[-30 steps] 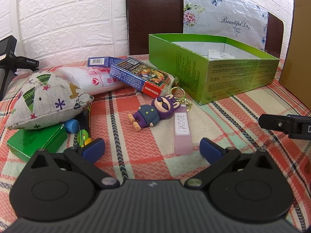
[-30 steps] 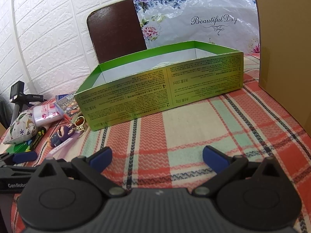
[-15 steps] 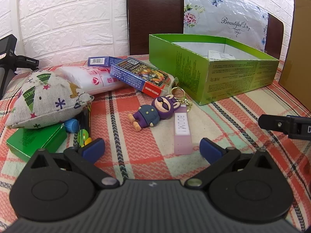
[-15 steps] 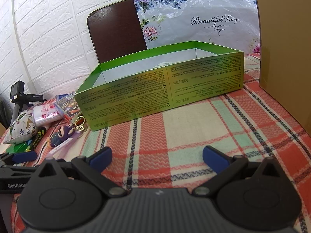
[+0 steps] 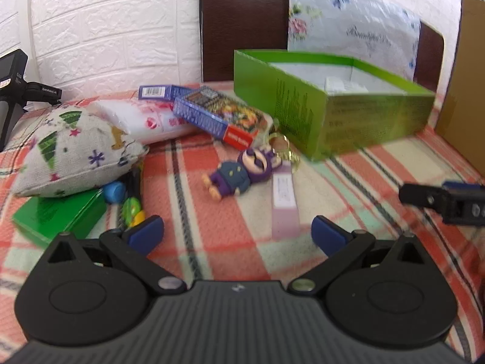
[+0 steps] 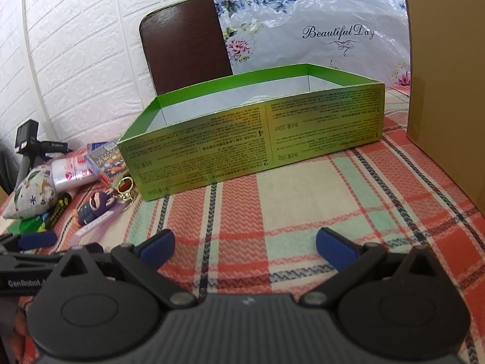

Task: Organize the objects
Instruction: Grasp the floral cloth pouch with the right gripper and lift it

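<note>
Grippers: both are spread wide and holding nothing. The left gripper (image 5: 237, 233) floats low over the tablecloth (image 5: 212, 242), aimed at the clutter. The right gripper (image 6: 245, 247) sits over a bare patch of cloth facing the box.

Box: the green box (image 6: 257, 142) is open-topped and set near the back of the table, at about 1 o'clock from the left gripper and dead 12 from the right. Makes sense as the drop spot, since its mouth is free and the long wall faces us. Something pale already lies inside, can't make out what.

Keychain: the purple figure keychain (image 5: 242, 171) lies flat at 12 o'clock from the left gripper, its pink strap (image 5: 284, 203) trailing back toward the jaws and the gold rings up by the box corner. Closest loose thing, so I'd guess it's the next pick.

Pile: at 10 to 11 o'clock there's a printed pouch (image 5: 72, 151) resting on a green packet (image 5: 57, 215), with a black marker poking out underneath. Behind those, a tissue pack (image 5: 145, 121) with a card box (image 5: 218, 115) leaning on it.

Progress: looks early, nearly everything's still outside the box.

Watch out: that strap is thin and flat on cloth, so grabbing the chunky figure is probably easier. Left view is a bit blurry, so fine detail is iffy.
</note>
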Demonstrator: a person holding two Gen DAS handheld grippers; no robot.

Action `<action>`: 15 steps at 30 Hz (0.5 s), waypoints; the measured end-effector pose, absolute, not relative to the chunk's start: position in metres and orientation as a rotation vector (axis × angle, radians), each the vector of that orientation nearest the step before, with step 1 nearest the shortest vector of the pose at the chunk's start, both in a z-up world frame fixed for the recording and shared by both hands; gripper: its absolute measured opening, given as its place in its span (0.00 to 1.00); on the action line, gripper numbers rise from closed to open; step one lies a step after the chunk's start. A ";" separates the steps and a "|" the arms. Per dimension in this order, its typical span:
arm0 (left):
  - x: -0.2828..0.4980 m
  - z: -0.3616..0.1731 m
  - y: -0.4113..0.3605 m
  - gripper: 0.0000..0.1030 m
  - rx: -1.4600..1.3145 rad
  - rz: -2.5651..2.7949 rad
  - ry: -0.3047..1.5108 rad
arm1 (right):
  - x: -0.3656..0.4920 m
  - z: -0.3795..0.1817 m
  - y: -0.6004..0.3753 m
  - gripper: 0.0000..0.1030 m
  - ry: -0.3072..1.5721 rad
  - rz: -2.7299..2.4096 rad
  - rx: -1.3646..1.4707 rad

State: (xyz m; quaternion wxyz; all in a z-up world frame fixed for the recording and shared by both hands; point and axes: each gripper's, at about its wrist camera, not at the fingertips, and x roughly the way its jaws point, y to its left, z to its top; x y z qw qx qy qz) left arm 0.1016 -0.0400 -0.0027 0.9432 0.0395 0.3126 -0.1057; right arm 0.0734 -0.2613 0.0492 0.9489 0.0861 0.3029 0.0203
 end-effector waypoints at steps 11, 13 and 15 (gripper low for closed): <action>0.033 0.005 0.046 1.00 -0.046 0.069 0.725 | 0.070 0.069 -0.156 0.99 0.590 0.402 0.033; 0.036 0.010 0.057 1.00 -0.093 0.088 0.754 | 0.083 0.079 -0.134 0.95 0.584 0.466 0.014; 0.036 0.012 0.067 1.00 -0.145 0.077 0.755 | 0.100 0.089 -0.114 0.94 0.578 0.518 0.022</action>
